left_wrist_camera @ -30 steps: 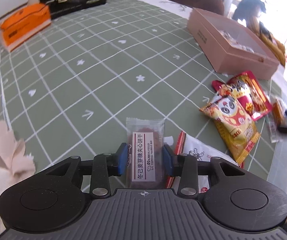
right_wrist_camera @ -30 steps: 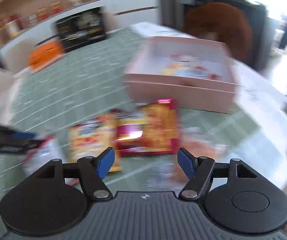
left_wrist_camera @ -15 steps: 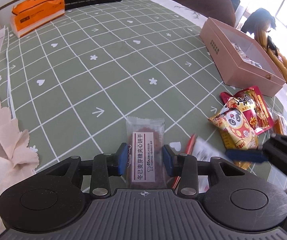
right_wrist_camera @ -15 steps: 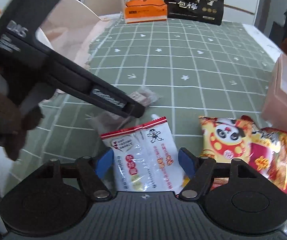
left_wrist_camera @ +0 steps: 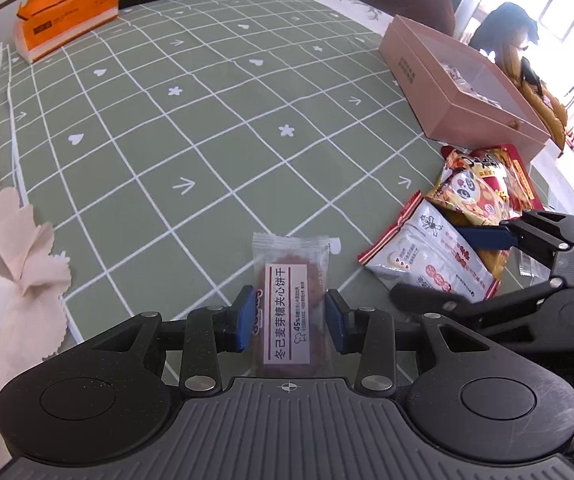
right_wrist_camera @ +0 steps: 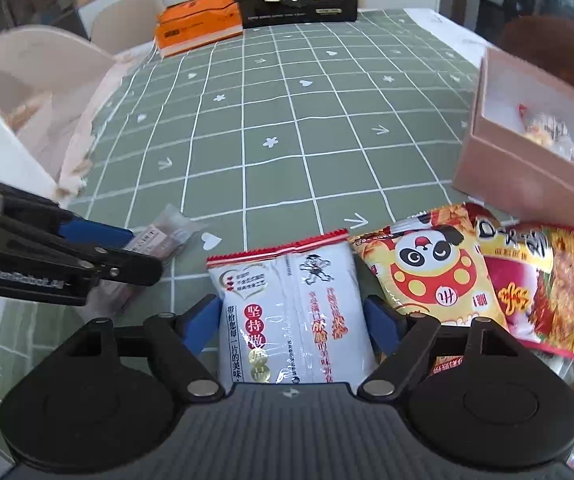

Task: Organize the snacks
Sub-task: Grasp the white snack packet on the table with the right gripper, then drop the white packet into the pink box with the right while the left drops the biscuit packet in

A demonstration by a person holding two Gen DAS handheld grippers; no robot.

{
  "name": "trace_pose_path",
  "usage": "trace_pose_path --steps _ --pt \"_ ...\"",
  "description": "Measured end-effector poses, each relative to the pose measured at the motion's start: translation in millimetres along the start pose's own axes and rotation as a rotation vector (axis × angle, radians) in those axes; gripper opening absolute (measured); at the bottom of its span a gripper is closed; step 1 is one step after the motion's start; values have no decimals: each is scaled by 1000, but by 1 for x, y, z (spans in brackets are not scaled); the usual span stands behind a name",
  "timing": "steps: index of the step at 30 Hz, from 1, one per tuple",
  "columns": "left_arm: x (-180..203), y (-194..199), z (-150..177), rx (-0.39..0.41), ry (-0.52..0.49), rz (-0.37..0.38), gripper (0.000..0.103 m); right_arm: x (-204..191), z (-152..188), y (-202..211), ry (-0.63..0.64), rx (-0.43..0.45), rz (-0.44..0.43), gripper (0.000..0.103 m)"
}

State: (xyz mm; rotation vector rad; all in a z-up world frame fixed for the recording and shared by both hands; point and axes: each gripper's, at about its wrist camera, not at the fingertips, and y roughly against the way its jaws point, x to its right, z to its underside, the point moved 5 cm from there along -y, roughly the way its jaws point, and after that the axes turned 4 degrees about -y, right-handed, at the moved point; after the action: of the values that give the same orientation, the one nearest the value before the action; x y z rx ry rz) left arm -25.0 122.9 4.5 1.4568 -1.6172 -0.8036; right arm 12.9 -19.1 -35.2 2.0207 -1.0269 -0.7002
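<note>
Your left gripper (left_wrist_camera: 290, 316) is gripping the brown biscuit packet (left_wrist_camera: 289, 276), its blue fingers (left_wrist_camera: 245, 317) pressing on both long edges while the packet is lying on the green checked tabletop (left_wrist_camera: 191, 128). Your right gripper (right_wrist_camera: 292, 326) is straddling the white snack bag (right_wrist_camera: 287, 304); its fingers (right_wrist_camera: 203, 322) have just been spreading and are standing wide, not squeezing the bag. The panda packet (right_wrist_camera: 431, 264) and red packet (right_wrist_camera: 543, 280) are lying just beside it, near the pink box (right_wrist_camera: 527, 176).
</note>
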Motion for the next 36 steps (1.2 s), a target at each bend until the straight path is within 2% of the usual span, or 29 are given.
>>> trace_pose_path --steps 2,4,7,11,13,14,18,21,24,26,27,29,31,34,36 --pt "2 0 0 7 4 -12 44 -7 2 -2 57 -1 33 79" --pt "5 -1 0 9 -10 -32 45 -11 2 3 82 -14 19 76" --pt "15 -3 1 16 -79 -75 47 0 -3 30 20 46 -27 76" --pt "29 -6 3 18 -166 -152 49 32 -2 60 -58 90 16 76" --pt "32 -5 4 20 -151 -145 42 53 2 71 -100 96 59 76" --pt "33 -3 5 26 -139 -130 42 63 5 76 -123 99 82 76" --pt "56 13 1 97 -112 -17 42 109 22 100 -245 122 169 76" --pt "86 47 -41 242 -119 88 42 141 33 122 -344 151 221 76" --pt "122 84 -105 415 -181 160 42 161 35 142 -410 197 270 76" --pt "143 94 -149 485 -188 216 42 173 32 156 -443 230 293 76" --pt "155 89 -168 490 -196 241 43 177 31 161 -457 245 299 76" --pt "172 63 -200 445 -204 289 43 181 29 166 -484 261 311 76" --pt "178 28 -220 403 -143 301 42 181 29 167 -497 267 319 76" --pt "185 -22 -232 377 -134 277 43 180 30 164 -491 258 336 76" --pt "184 -58 -233 325 -133 282 43 181 31 161 -493 243 359 76"
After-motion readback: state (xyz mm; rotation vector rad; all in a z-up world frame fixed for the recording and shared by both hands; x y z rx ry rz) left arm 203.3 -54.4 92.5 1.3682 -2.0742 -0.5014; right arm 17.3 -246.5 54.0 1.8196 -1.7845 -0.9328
